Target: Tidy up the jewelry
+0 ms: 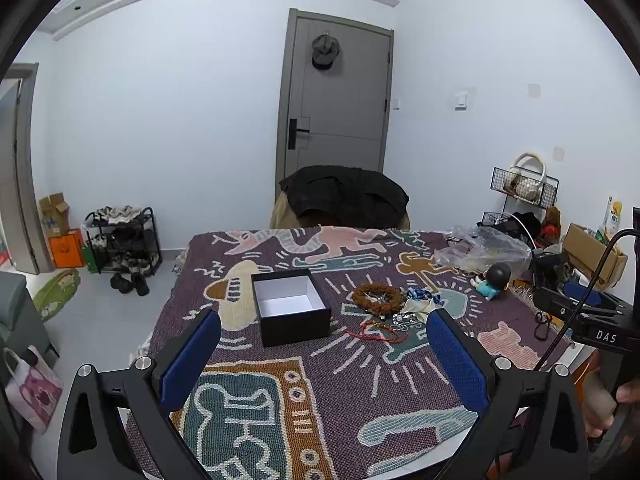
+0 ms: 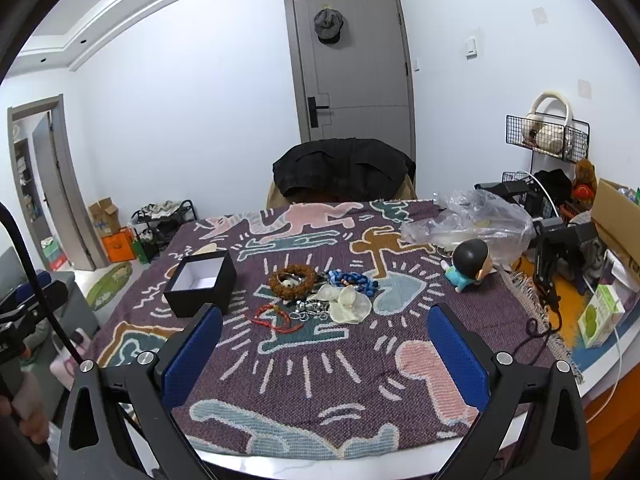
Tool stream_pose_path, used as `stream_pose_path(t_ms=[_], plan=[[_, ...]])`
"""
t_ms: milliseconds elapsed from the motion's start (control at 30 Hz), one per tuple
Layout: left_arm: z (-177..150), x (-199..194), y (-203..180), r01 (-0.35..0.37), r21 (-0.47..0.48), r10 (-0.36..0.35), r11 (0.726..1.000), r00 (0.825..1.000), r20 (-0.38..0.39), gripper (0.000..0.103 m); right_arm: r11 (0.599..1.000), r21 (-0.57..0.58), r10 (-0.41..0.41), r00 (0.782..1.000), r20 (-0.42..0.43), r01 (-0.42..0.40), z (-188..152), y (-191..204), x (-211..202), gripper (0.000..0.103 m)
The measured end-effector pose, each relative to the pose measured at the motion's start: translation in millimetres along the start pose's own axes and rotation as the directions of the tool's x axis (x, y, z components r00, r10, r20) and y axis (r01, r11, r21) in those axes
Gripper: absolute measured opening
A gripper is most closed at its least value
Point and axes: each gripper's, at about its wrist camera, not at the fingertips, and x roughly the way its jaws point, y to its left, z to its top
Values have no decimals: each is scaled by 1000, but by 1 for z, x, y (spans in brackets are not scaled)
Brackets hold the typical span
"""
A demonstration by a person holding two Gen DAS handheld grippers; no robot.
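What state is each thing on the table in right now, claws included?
Black box: open, lidless, empty.
Brown bead bracelet: loose on the cloth, outside the box.
Blue bead strand: in a heap, outside the box.
Red cord bracelet: lying flat, outside the box.
Silver chain: bunched up on the cloth.
Left claw: open, empty.
Right claw: open, empty.

I see white walls and a grey door [image 1: 334,92] at centre top, a cap [image 1: 325,51] hanging on it; a shoe rack [image 1: 124,240] stands at left on pale floor.
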Motion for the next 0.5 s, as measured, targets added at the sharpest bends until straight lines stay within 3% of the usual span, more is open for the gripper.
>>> stream_pose_path(t_ms=[500], plan=[[-3,-1,-4,3,9,-3,1000,1000,3,103,999,29,-17,1000,10,16,1,-7,0,102]])
